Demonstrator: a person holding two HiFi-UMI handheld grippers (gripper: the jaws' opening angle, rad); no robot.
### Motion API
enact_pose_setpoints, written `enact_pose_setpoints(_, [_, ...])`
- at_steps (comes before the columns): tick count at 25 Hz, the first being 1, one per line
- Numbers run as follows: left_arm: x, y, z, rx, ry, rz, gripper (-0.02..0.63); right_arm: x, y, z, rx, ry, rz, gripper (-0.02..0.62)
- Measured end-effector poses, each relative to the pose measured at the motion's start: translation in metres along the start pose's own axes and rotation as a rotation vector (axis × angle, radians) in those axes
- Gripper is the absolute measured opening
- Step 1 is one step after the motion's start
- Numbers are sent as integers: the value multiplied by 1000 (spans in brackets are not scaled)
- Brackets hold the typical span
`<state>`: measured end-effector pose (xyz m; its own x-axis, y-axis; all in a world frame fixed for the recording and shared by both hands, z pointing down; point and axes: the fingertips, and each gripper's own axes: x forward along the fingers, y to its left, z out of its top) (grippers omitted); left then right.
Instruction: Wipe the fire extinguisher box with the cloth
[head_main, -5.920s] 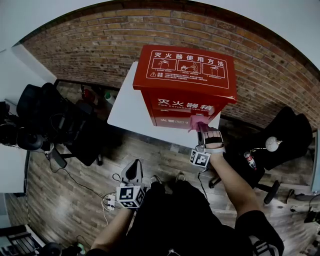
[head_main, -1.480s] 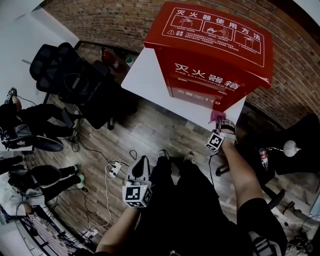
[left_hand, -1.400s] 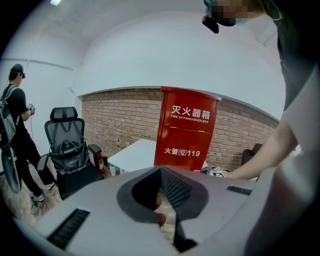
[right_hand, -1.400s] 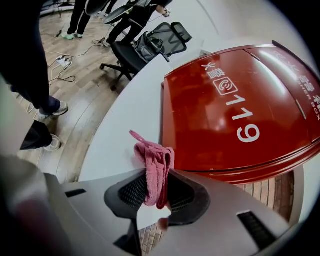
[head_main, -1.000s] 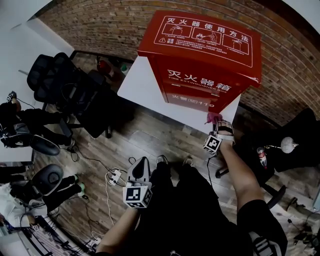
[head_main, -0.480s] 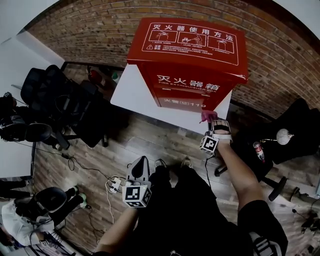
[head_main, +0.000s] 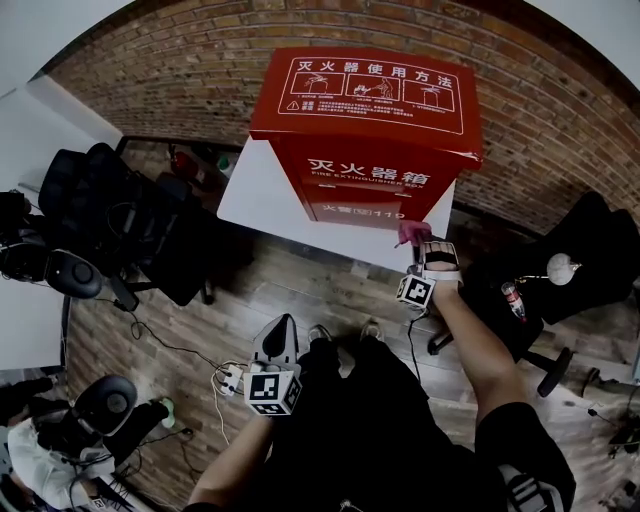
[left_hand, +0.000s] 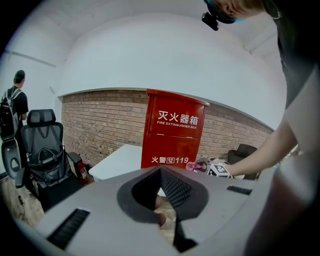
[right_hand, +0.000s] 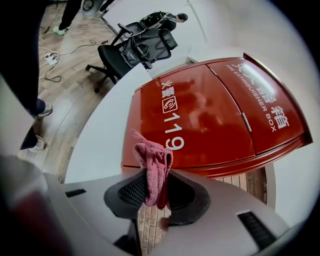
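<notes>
Pink cloth (right_hand: 152, 167) crumpled in right gripper (right_hand: 153, 194); box (right_hand: 215, 115) glossy.

Red box (head_main: 366, 135) on white table (head_main: 262, 198)

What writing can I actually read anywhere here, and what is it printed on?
"灭火器箱": front of the red metal fire extinguisher box.
"FIRE EXTINGUISHER BOX": just beneath, on the same front.
"火警 119": lower on that front, with a telephone symbol between.
"灭火器使用方法": top of the box's lid.
Small print beside the lid's pictograms: too small to read.
</notes>
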<state>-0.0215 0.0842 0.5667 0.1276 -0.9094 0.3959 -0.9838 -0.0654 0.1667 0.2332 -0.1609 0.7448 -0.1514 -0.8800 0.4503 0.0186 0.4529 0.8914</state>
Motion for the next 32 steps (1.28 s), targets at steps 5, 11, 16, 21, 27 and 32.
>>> enact_pose_setpoints(5, [2,-1,6,9,-4,-15,34,-7,-14,1,-5,-5,-18,103])
enact_pose_setpoints(11, [8,-4,16,20,-27,-44,34,-16,-31,2,3,-5,-50,103])
enact_pose_setpoints(16, [11,-4,20,20,-30,-61,34,-24,-46,3,19,-1,-71,103])
enact_pose_setpoints(21, [13,-4,28,27,-48,-76,34,-31,-62,4,26,0,-98,103])
enact_pose_setpoints(27, [11,0,32,32,-55,-90,34,-41,-79,6,30,9,-124,103])
enact_pose_setpoints(32, [11,2,34,34,-60,-103,34,-50,-100,9,33,11,-164,103])
